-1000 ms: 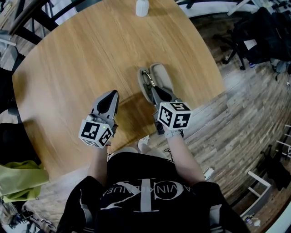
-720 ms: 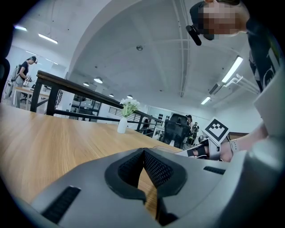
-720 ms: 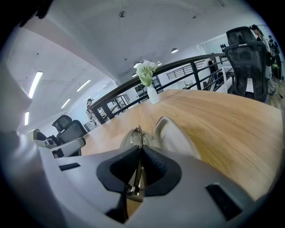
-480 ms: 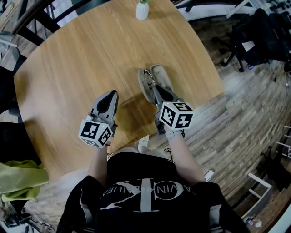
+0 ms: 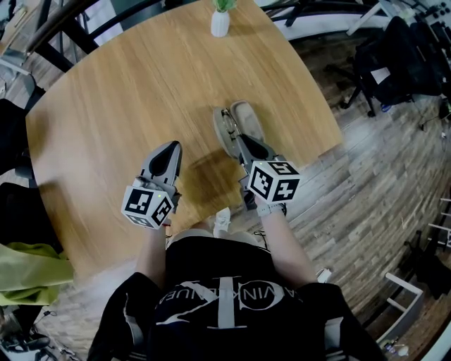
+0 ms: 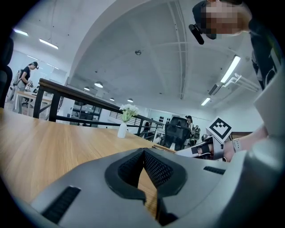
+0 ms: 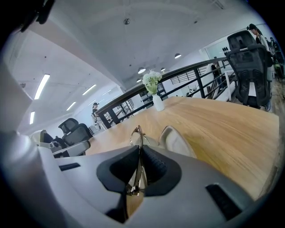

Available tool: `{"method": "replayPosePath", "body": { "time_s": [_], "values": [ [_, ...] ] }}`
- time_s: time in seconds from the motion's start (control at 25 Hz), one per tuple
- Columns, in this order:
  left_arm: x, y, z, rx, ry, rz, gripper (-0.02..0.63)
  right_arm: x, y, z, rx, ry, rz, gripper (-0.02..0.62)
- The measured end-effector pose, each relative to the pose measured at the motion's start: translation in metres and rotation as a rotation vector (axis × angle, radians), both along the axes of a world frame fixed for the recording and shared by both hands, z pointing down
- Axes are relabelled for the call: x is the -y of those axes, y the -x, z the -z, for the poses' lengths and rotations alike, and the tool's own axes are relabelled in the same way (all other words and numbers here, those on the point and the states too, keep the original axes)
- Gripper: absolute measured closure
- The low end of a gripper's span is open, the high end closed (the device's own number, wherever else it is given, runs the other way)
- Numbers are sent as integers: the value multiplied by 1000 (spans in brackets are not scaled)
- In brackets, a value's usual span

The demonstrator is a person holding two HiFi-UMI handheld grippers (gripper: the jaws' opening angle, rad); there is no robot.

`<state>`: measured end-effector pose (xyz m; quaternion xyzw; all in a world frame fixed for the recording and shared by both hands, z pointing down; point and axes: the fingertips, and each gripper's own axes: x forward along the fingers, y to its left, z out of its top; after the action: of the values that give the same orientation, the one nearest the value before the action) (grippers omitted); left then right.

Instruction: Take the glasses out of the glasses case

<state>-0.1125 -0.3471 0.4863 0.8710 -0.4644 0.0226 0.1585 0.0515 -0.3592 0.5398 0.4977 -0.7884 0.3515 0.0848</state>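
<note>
Right claw (image 7: pixel 139 150) clamped on glasses (image 7: pixel 138 132), seemingly clear of open case (image 5: pixel 249 117); left claw (image 6: pixel 144 153) together.

Light wooden table (image 5: pixel 127 92) with rounded corners and a smooth top with fine grain, standing on a floor (image 5: pixel 366 176) of grey-brown planks. 2 things seen directly on the top. Near the far edge, 1 small white vase (image 5: pixel 220 21), upright, with a bit of green and pale flowers in it. Closer to the near edge, towards the right side, 1 grey glasses case (image 5: pixel 248 116), open, its 2 halves spread side by side on the wood. Vase and case well apart, bare wood between them.
</note>
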Motion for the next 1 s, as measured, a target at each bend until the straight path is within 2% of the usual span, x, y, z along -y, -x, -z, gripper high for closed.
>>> {"method": "replayPosePath", "body": {
  "time_s": [1.0],
  "values": [
    [-31, 4, 42, 12, -86, 42, 591, -31, -9, 55, 29, -115, 19, 554]
  ]
}}
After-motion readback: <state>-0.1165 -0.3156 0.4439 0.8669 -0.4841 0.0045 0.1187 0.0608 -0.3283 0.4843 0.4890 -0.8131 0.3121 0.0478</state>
